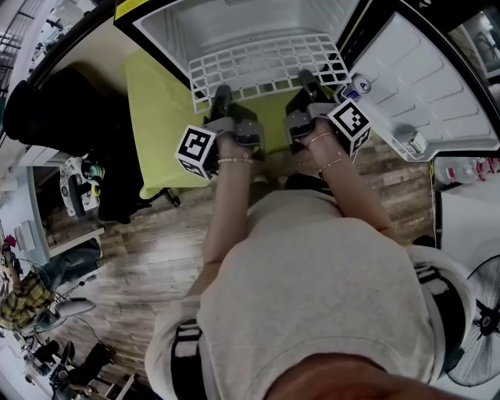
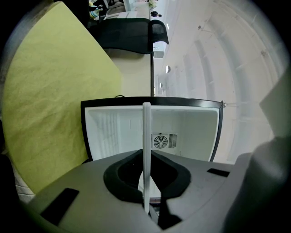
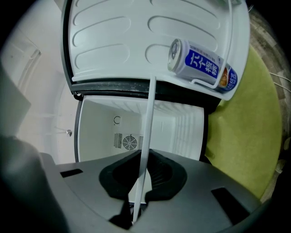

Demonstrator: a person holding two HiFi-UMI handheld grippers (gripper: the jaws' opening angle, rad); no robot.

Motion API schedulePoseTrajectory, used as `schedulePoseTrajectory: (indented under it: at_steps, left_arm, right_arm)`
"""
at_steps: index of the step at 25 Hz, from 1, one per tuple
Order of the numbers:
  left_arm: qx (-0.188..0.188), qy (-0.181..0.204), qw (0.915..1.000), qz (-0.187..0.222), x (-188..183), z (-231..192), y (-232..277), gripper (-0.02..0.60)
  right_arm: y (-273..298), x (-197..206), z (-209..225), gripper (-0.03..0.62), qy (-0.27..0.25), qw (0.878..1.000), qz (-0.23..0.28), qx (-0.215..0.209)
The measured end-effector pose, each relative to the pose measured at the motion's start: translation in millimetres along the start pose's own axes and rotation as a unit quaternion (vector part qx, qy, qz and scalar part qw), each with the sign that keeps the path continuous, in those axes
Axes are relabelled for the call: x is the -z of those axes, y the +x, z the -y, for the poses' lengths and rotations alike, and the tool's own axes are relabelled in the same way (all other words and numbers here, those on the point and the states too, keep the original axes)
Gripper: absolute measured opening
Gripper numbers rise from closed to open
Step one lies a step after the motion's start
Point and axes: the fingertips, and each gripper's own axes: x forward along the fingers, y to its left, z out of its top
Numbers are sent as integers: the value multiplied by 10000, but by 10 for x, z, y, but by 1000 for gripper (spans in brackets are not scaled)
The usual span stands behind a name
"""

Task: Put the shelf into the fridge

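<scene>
A white wire shelf (image 1: 266, 69) is held flat in front of the open fridge (image 1: 234, 23), its far edge at the cabinet's mouth. My left gripper (image 1: 220, 100) is shut on the shelf's near edge on the left side, and my right gripper (image 1: 310, 84) is shut on the same edge to the right. In the left gripper view the shelf (image 2: 146, 150) shows edge-on as a thin white strip between the jaws, with the fridge's white interior (image 2: 182, 132) behind. The right gripper view shows the shelf (image 3: 146, 150) the same way, before the fridge interior (image 3: 132, 132).
The fridge door (image 1: 426, 86) stands open at the right, with a canned drink (image 3: 200, 63) in its rack. A yellow-green cloth (image 1: 160, 117) covers the surface left of the fridge. A fan (image 1: 480, 328) stands at the lower right on the wooden floor (image 1: 148, 250).
</scene>
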Motion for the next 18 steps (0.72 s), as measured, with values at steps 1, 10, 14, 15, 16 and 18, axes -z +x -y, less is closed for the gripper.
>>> schedulePoseTrajectory:
  at_steps: [1, 10, 14, 15, 16, 18]
  left_arm:
    - [2, -12, 10000, -2, 0, 2, 7, 29]
    - [-32, 0, 10000, -28, -25, -8, 143, 29]
    - [-71, -6, 10000, -10, -53, -13, 219, 29]
    - [-81, -10, 10000, -4, -60, -17, 237, 29]
    - [-88, -9, 10000, 1, -66, -22, 255, 29]
    - [-92, -4, 10000, 10, -80, -33, 292, 29]
  right_arm:
    - [13, -4, 2, 26, 18, 10000, -4, -2]
    - [180, -40, 0, 28, 60, 10000, -47, -15]
    - [258, -45, 8, 26, 67, 10000, -55, 4]
    - [276, -47, 13, 26, 73, 10000, -58, 12]
    - [295, -49, 19, 26, 81, 9999, -61, 18]
    - [335, -52, 31, 25, 92, 9999, -68, 24]
